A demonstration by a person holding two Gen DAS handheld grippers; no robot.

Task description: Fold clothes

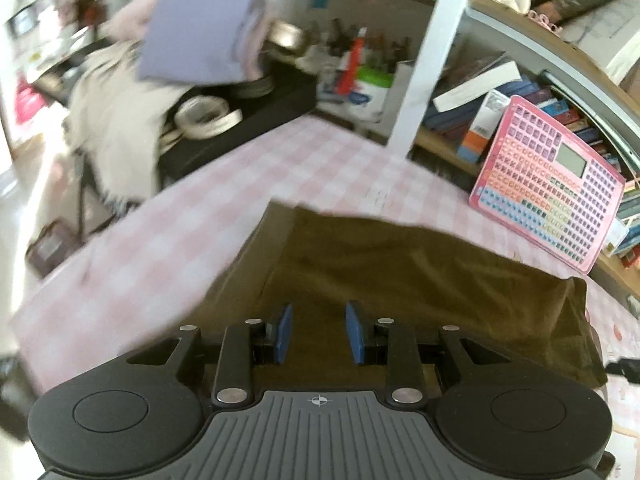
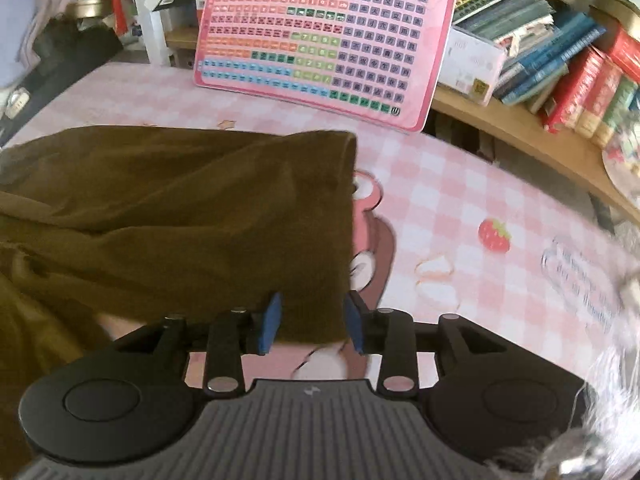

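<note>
An olive-brown cloth garment (image 1: pixel 420 272) lay spread on the pink checked counter (image 1: pixel 168 232). The left gripper (image 1: pixel 319 332) hovered over it, blue-padded fingers (image 1: pixel 283 332) apart, gripping nothing. The right gripper (image 2: pixel 312 322) straddled the garment's corner, fingers (image 2: pixel 271 322) parted with cloth between them. A pink keyboard toy (image 2: pixel 320 36) leaned against the bookshelf (image 2: pixel 520 128).

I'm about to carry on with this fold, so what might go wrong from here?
The right gripper has only the edge of the brown garment between its open pads, so the cloth may slip out. The left gripper is open over it, holding nothing. The pink keyboard toy leans nearby and could get knocked.
</note>
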